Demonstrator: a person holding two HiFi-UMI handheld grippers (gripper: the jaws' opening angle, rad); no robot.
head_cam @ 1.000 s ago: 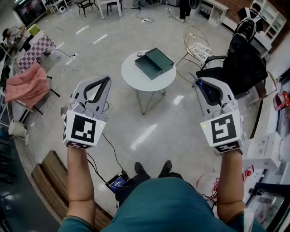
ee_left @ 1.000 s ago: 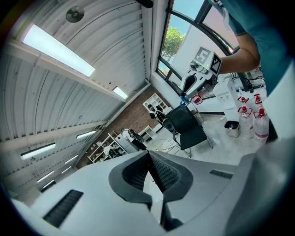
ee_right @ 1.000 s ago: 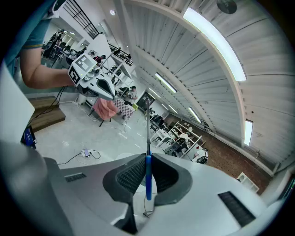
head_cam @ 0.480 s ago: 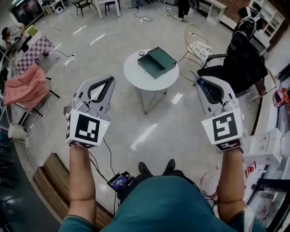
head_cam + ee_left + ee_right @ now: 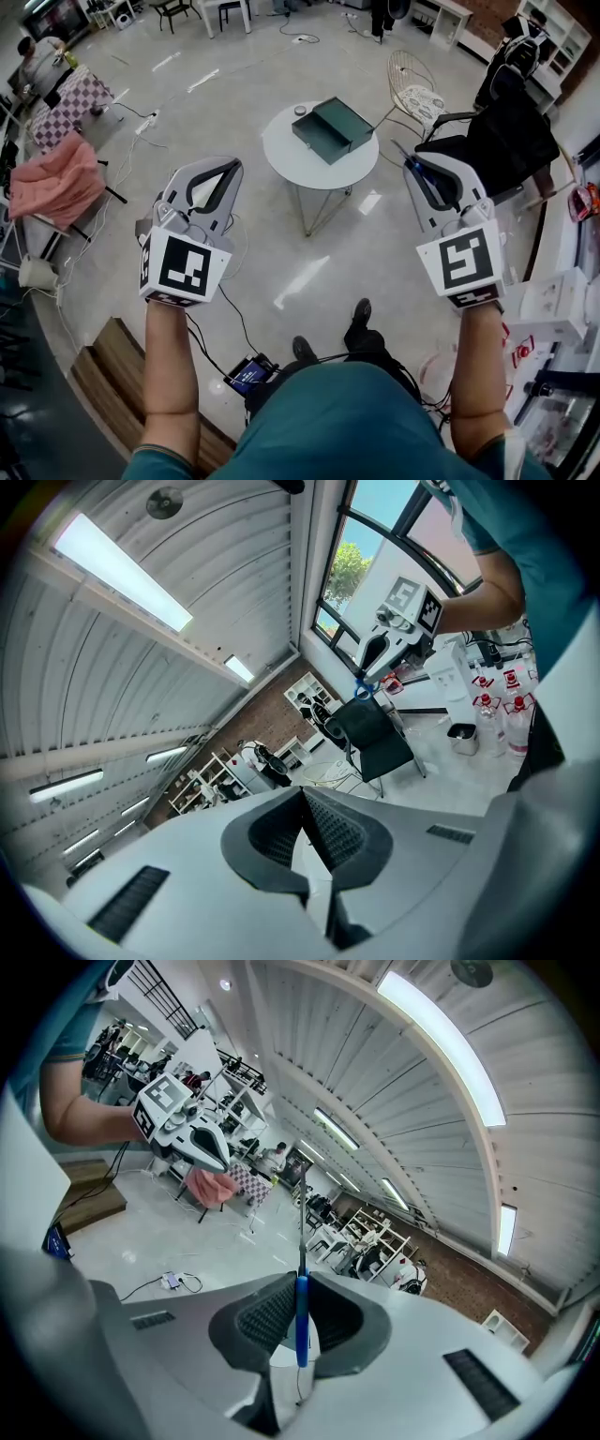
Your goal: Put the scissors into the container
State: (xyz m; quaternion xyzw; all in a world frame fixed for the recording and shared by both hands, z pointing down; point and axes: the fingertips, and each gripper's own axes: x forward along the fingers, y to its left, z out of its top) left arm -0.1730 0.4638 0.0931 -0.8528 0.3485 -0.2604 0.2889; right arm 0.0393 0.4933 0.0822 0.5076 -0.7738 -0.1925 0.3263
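Both tools are held up side by side over the floor, well short of the round white surface (image 5: 292, 155). The right tool (image 5: 411, 169) is clamped on the scissors (image 5: 418, 181). In the right gripper view the blue handle of the scissors (image 5: 300, 1321) sits pinched upright between the ribbed pads (image 5: 265, 1318), and the thin dark blades stick straight out past the tips.

The left tool (image 5: 229, 169) carries nothing. In the left gripper view its jaws are pressed together, pad against pad, with no gap at the left tool's (image 5: 303, 797) front. Across the room that view also catches the other tool, with a glint of blue at its nose.

Ahead sits the container (image 5: 336, 129), a dark green box lying open on the surface, well apart from both tools. A small round object (image 5: 299, 111) rests on the surface just beside the container's far corner. A wire chair (image 5: 412, 89) stands behind the surface and a black office chair (image 5: 502, 141) is off to the right. A pink cloth (image 5: 56, 183) is draped at the left.
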